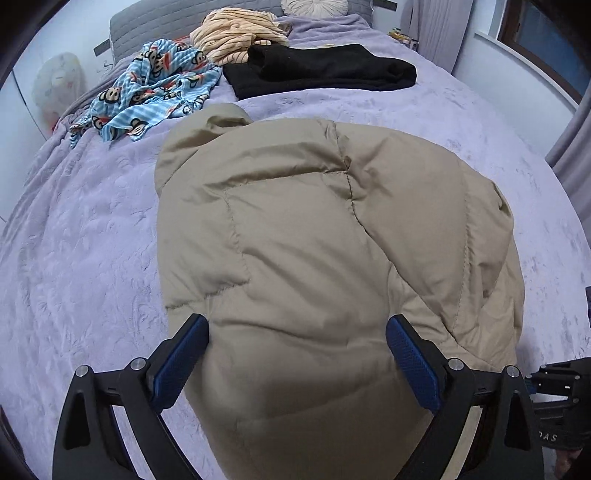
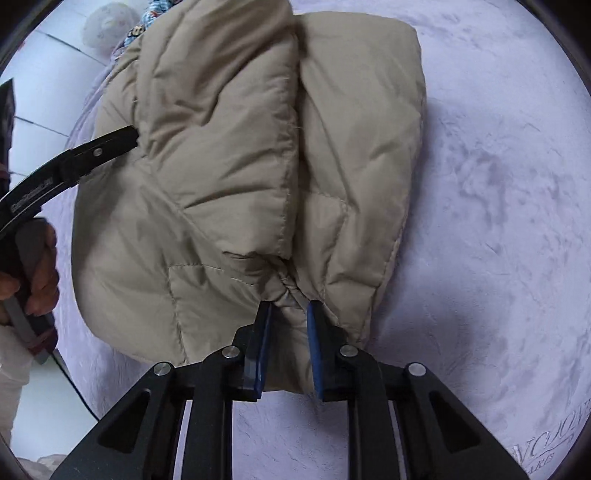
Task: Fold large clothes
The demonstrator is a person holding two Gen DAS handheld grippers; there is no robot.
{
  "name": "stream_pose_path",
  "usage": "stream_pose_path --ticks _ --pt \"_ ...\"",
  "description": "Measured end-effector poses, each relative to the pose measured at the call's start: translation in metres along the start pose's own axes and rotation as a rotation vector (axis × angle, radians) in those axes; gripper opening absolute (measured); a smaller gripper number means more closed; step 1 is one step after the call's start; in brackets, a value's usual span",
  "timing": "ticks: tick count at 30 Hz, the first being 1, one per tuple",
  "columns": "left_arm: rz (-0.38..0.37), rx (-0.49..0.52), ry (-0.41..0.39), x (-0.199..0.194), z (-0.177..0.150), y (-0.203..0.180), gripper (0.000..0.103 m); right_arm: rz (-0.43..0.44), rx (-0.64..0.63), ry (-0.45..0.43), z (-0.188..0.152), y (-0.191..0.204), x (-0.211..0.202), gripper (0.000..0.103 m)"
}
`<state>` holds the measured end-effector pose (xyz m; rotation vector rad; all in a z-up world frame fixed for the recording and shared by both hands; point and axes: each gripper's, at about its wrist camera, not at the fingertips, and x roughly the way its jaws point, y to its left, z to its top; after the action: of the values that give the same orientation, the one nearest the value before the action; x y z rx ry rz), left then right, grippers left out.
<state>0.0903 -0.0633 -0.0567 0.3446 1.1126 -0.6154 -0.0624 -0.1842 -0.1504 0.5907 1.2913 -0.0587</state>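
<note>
A beige padded jacket (image 1: pixel 314 236) lies folded into a thick bundle on the lilac bedspread (image 1: pixel 81 258). My left gripper (image 1: pixel 297 332) hovers over its near end, open wide, with the blue pads standing to either side of the fabric and not pressing it. From the right wrist view the same jacket (image 2: pixel 229 166) shows two stacked layers. My right gripper (image 2: pixel 290 317) is shut on a bunched fold at the jacket's near edge; the cloth puckers between the pads. A black finger of the left gripper (image 2: pixel 110 142) lies against the jacket's left side, with a person's hand (image 2: pixel 37 266) behind it.
Farther up the bed lie a blue monkey-print garment (image 1: pixel 155 88), a beige striped garment (image 1: pixel 236 33) and a folded black garment (image 1: pixel 321 70). A grey headboard (image 1: pixel 166 18) and a round pillow (image 1: pixel 314 6) stand behind. Curtains (image 1: pixel 576 155) and a window ledge sit right.
</note>
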Motion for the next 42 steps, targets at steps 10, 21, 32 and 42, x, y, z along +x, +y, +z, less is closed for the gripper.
stream_pose_path --ticks 10,21,32,42 --pt "0.015 -0.147 0.071 -0.039 -0.04 0.009 0.097 0.009 0.051 0.01 0.005 -0.004 -0.01 0.023" --pt "0.026 -0.235 0.116 -0.047 -0.062 0.02 0.102 -0.026 0.066 0.014 -0.002 0.014 -0.024 0.023" --pt "0.077 -0.239 0.116 -0.053 -0.066 0.026 0.102 -0.05 0.107 0.007 0.001 0.011 -0.028 0.023" --pt "0.093 -0.268 0.177 -0.023 -0.077 0.04 0.102 -0.078 0.033 -0.157 0.015 0.042 -0.061 0.029"
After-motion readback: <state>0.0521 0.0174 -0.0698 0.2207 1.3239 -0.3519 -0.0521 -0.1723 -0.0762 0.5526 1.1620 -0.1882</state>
